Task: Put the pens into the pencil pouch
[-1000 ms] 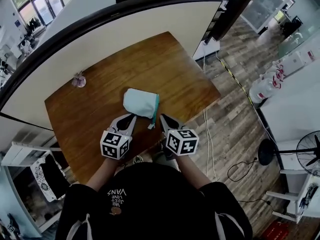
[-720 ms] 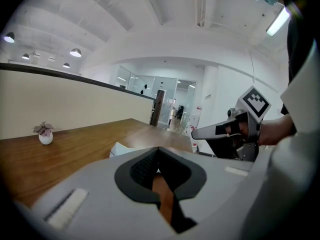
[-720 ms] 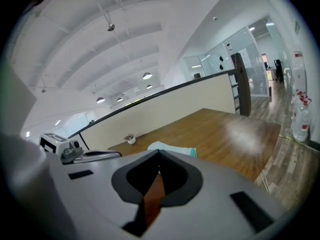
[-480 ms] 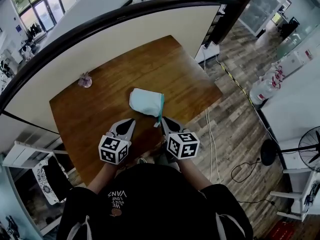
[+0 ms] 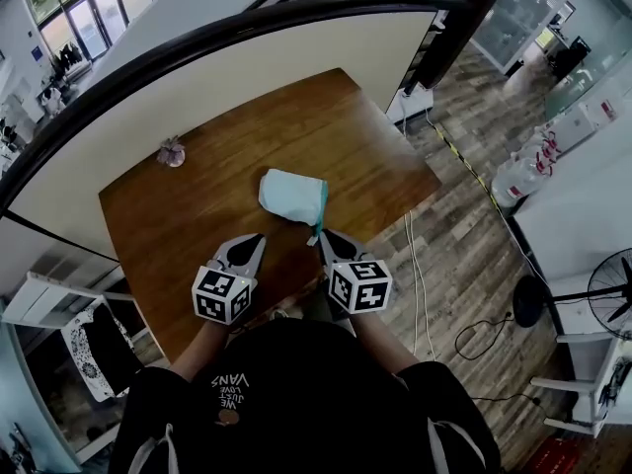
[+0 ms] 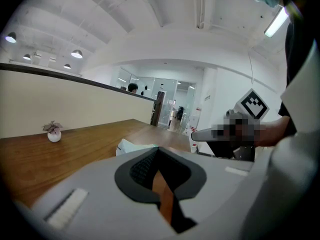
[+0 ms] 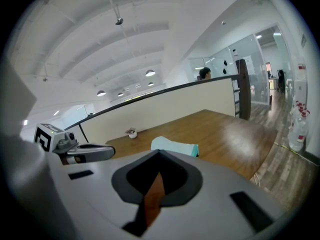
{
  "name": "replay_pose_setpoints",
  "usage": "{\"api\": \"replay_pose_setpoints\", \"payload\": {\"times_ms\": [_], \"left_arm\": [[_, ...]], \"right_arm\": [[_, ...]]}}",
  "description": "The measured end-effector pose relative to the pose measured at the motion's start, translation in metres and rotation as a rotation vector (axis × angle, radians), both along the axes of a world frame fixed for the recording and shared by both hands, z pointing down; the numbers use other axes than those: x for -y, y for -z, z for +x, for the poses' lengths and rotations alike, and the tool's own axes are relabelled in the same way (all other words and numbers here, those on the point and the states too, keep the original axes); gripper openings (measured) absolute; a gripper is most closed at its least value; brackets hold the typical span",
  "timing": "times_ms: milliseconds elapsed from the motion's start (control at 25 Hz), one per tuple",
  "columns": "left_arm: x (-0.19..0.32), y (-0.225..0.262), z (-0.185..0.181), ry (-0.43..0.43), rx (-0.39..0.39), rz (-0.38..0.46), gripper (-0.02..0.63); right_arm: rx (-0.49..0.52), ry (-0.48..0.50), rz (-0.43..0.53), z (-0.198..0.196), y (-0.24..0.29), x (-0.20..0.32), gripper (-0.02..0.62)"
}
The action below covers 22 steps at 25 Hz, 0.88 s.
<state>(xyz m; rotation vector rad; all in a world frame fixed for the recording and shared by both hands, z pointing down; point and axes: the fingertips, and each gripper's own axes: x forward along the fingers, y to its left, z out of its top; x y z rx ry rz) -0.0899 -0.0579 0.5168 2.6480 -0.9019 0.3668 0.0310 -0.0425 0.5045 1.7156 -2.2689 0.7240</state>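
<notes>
I am holding my left gripper (image 5: pixel 255 239) and right gripper (image 5: pixel 328 235) at the near edge of the wooden table (image 5: pixel 188 225), both 2 pinched fully together on nothing. The pencil pouch (image 5: pixel 293 194), soft pale-teal fabric with a darker zip edge, is lying just beyond them, mid-table. No pens are showing, so I am judging the filling done; next, simply backing away.

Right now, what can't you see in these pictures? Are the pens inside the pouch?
- Pens: none shows in any view. The pencil pouch is cloth that hides its inside, so I cannot tell.
- Pouch's zip, open or shut: too small in the head view. In the left gripper view, the left gripper covers most of the pouch with its own body.
- Small potted plant: too small for detail in every view.
</notes>
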Motion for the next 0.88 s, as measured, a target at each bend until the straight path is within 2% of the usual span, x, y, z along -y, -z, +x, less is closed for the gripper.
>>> {"api": "replay_pose_setpoints", "payload": {"times_ms": [880], "left_arm": [[0.009, -0.002, -0.007, 0.048, -0.035, -0.019, 0.011]], "right_arm": [[-0.005, 0.016, -0.018, -0.005, -0.008, 0.012, 0.012]]}}
